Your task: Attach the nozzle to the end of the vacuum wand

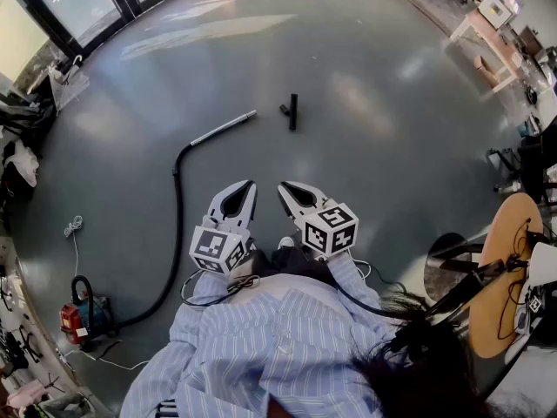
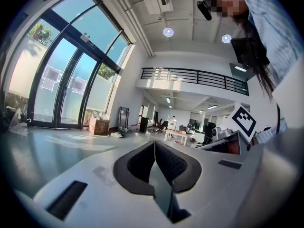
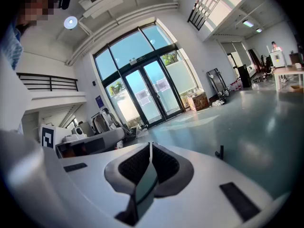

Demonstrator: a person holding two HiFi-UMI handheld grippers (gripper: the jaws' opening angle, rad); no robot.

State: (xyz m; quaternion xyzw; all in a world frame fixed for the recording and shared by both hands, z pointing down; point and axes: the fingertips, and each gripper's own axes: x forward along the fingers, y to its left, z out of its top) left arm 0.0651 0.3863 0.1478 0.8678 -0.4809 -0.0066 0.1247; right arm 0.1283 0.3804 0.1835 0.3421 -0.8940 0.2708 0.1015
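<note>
A small black nozzle (image 1: 291, 111) lies on the grey floor ahead of me, apart from the silver vacuum wand (image 1: 224, 128), whose free end points toward it. The wand joins a black hose (image 1: 177, 233) that curves back to a red and black vacuum cleaner (image 1: 83, 313) at lower left. Both grippers are held side by side in front of my chest, well short of the wand. My left gripper (image 1: 246, 186) is shut and empty, and so is my right gripper (image 1: 286, 188). In the right gripper view the nozzle (image 3: 220, 152) shows as a small dark upright shape on the floor.
Glass doors (image 1: 83, 3) line the far left wall. A round wooden table (image 1: 505, 268) with cables stands at right, a dark round stool (image 1: 448, 264) beside it. A white cord (image 1: 73, 233) lies on the floor at left. Desks and clutter sit at far right.
</note>
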